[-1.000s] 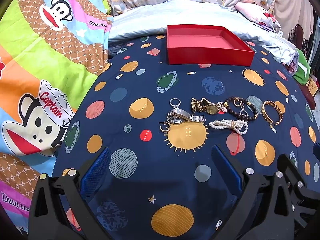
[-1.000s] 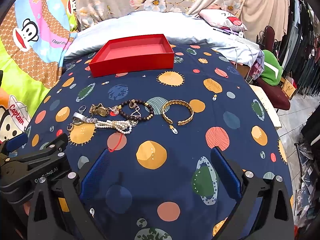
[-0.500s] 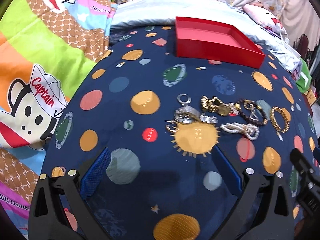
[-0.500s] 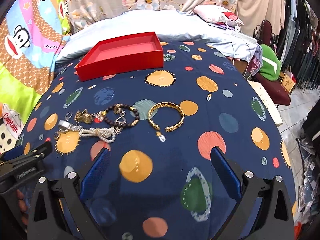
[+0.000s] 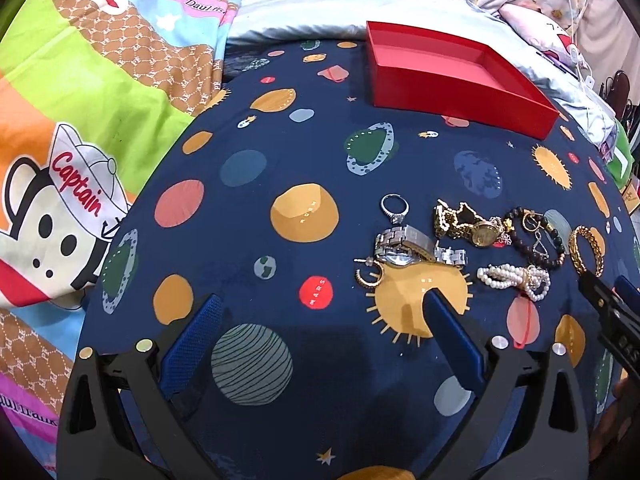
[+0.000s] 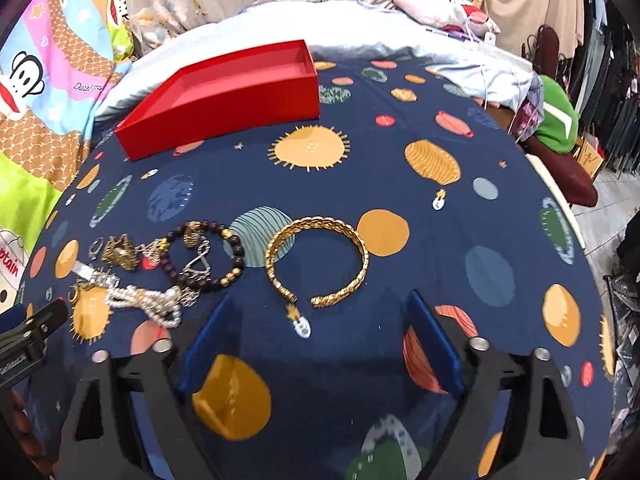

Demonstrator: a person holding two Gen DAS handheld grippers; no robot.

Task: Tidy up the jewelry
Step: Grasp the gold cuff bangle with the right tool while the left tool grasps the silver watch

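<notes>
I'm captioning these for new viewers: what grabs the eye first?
The bright red box, open and empty, sits at the far side of the planet-print navy cloth. Nearer, the gold cuff bracelet lies just ahead of the open right tongs, with the jewelry cluster to its left.

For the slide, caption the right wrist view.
Open right gripper facing a gold bangle on a planet-print cloth, red box behind.

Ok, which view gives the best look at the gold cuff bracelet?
The right wrist view: the gold cuff bracelet lies near the centre, whole, its open gap facing the camera, unobstructed. In the left wrist view it sits small at the right edge, distorted, with the right hand-held gripper just below it.
</notes>
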